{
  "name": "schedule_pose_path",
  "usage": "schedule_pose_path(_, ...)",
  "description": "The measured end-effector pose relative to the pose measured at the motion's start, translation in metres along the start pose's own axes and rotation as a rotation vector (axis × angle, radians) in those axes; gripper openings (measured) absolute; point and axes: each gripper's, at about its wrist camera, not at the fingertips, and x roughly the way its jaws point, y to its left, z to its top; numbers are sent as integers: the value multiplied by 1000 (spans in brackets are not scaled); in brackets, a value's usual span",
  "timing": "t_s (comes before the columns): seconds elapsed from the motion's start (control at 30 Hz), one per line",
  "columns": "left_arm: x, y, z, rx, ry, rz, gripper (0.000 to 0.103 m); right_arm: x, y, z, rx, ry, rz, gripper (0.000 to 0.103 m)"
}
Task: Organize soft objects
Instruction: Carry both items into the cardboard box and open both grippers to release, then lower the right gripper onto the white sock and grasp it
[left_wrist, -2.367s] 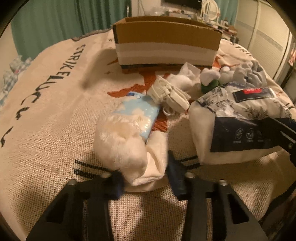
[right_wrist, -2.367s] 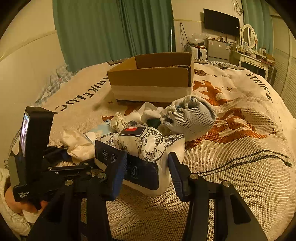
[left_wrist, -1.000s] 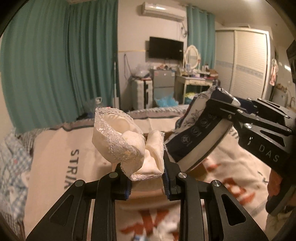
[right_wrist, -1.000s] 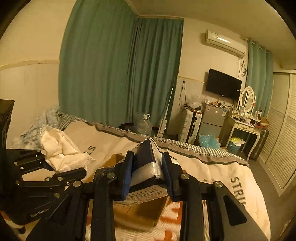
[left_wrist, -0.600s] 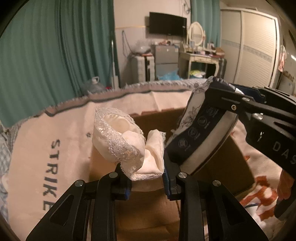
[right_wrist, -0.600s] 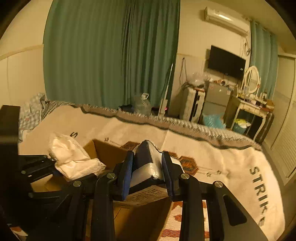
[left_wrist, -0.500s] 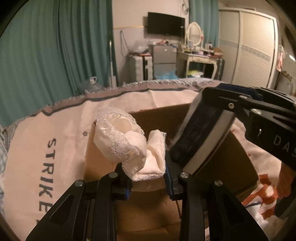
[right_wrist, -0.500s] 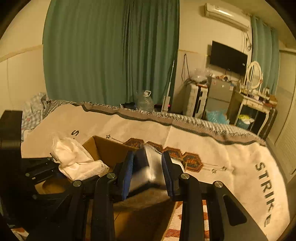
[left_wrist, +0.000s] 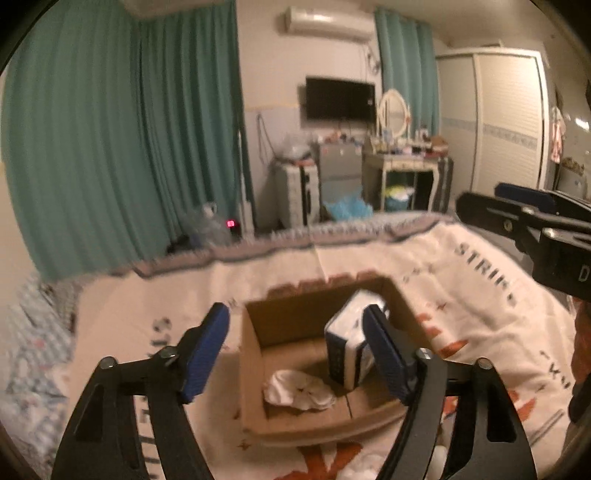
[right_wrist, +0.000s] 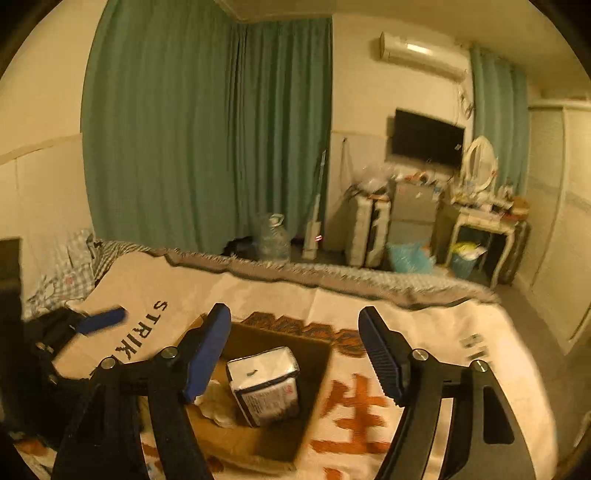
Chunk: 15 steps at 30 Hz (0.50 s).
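An open cardboard box (left_wrist: 255, 373) sits on the bed. Inside it lie a white lacy cloth (left_wrist: 299, 391) and a white and navy soft pack (left_wrist: 351, 350) standing on end. My left gripper (left_wrist: 295, 350) is open and empty above the box. My right gripper (right_wrist: 295, 350) is open and empty above the same box (right_wrist: 310, 410); below it lie the pack (right_wrist: 266, 384) and the cloth (right_wrist: 218, 402). The right gripper shows at the right edge of the left wrist view (left_wrist: 524, 218), and the left gripper at the left edge of the right wrist view (right_wrist: 85, 325).
A cream blanket (left_wrist: 480, 295) with black letters and orange print covers the bed. A few white soft items (left_wrist: 369, 469) lie near the bottom edge. Green curtains (right_wrist: 207, 129), a dresser (right_wrist: 480, 225) and a water jug (right_wrist: 273, 236) stand beyond the bed.
Both grippers have opened and risen above the box. The lacy cloth and the soft pack have dropped out of them and now lie inside the box.
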Motion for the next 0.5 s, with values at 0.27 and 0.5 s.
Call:
schedule_pose_path(0.27, -105, 2, 12, -13, -118, 22, 92, -126, 5, 14, -32, -47, -66, 99)
schedule_pose_path(0.5, -131, -11, -19, 30, -98, -7, 93, -164, 14, -28, -93, 19, -69, 103)
